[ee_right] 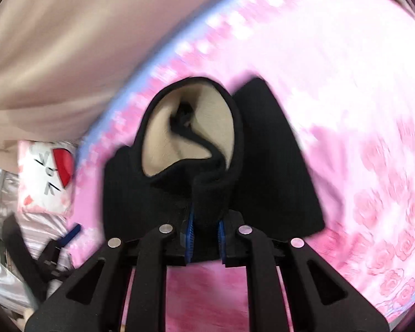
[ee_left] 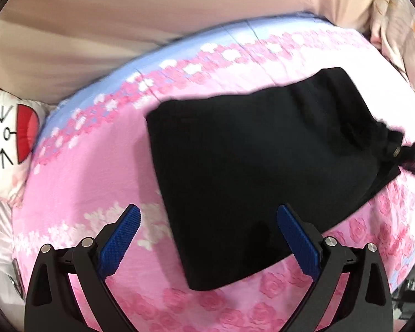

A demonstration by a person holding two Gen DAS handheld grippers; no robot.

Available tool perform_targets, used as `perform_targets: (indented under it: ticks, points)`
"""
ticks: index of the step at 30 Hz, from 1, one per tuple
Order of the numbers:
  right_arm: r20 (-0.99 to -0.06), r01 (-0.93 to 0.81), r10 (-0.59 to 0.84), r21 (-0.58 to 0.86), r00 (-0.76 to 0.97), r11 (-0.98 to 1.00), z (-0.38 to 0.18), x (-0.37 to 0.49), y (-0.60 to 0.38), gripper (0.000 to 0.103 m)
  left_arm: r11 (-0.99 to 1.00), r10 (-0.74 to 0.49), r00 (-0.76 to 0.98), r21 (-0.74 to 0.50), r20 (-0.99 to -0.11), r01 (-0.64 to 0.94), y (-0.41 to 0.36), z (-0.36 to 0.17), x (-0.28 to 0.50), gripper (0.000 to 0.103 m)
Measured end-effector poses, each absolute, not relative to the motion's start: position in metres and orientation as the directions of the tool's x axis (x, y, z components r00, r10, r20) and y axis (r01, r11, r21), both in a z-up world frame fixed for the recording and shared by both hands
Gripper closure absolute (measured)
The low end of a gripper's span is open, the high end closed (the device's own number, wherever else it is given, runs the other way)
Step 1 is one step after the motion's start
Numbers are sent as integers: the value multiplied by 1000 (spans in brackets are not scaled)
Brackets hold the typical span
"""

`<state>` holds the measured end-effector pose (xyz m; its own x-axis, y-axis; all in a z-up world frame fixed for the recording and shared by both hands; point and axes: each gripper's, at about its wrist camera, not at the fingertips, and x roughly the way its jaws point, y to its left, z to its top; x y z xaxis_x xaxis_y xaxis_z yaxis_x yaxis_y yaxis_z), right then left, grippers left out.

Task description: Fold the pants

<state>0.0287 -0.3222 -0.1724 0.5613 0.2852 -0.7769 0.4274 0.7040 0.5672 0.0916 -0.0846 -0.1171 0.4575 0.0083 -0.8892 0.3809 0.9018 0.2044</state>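
The black pants (ee_left: 262, 166) lie folded on a bed covered by a pink bedspread (ee_left: 96, 188) printed with roses and white blossoms, with a pale blue band along its far edge. In the left wrist view they form a broad dark slab running from the middle of the bed toward the near edge, one end raised at the right. The left gripper (ee_left: 209, 238) hovers above the near edge of the pants with its jaws spread wide, the blue ribbed pads (ee_left: 121, 238) apart and holding nothing. The right gripper (ee_right: 204, 235) is clenched on a bunched edge of the pants (ee_right: 179, 193), the cloth pinched between its blue pads. Just beyond that grip an opening of the pants gapes, showing a beige lining (ee_right: 207, 121) and a dark cord (ee_right: 191, 135) curling across it. In the left wrist view the right gripper (ee_left: 413, 155) appears at the far right edge, at the raised end of the pants. A white pillow (ee_left: 5, 138) with a cartoon face and a red mouth sits at the left side of the bed, well apart from the pants. A beige curtain (ee_left: 124, 13) hangs behind the bed. Both views are blurred.
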Motion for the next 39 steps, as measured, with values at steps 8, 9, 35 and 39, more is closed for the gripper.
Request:
perform_targets:
  ticks: [8,9,35,39]
  points:
    - [-753,351,153,464,639,813,-118,14,-325,21,902,11,440,199,-898,384,-99,-120,90,5]
    - [-756,329,135,429,641,842,-111,16,-323,20,903,11,437,197,-899,382,-101,-120,90,5]
    - [-762,314,101,378,640,871,-104,16,-359,68,892,37,419,219,-907,395,-139,-130,106,5]
    - [-742,142,199,369,640,918,-79,54,-336,71,895,38,404,211,-914,393,-141,-134,111,5]
